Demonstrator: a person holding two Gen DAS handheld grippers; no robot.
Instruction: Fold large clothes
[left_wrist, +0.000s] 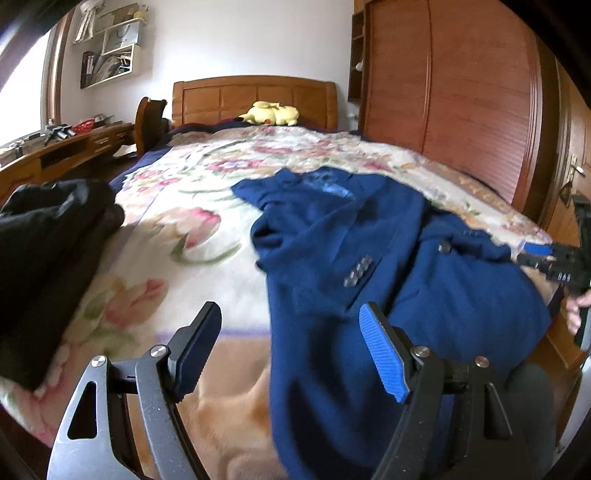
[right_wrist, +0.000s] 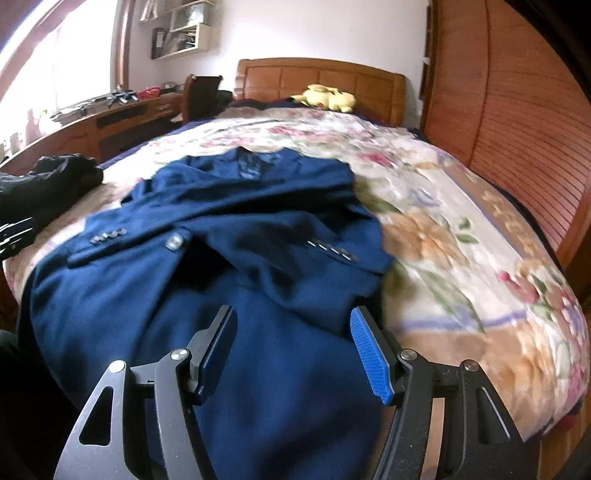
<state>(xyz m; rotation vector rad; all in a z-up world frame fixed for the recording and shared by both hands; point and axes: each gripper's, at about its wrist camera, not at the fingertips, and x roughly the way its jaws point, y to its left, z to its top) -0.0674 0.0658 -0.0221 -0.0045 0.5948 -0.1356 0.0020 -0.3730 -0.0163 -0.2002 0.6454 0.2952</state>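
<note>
A navy blue suit jacket (left_wrist: 369, 258) lies spread on the floral bed cover, both sleeves folded across its front; it also shows in the right wrist view (right_wrist: 229, 236). My left gripper (left_wrist: 290, 314) is open and empty, hovering over the jacket's left edge near the foot of the bed. My right gripper (right_wrist: 293, 317) is open and empty above the jacket's lower part. The right gripper also shows at the far right of the left wrist view (left_wrist: 543, 258), held by a hand.
A black garment pile (left_wrist: 48, 236) lies on the bed's left edge, also in the right wrist view (right_wrist: 48, 184). A yellow plush toy (left_wrist: 271, 112) sits by the headboard. A wooden wardrobe (left_wrist: 461, 92) stands on the right, a desk (left_wrist: 62, 147) on the left.
</note>
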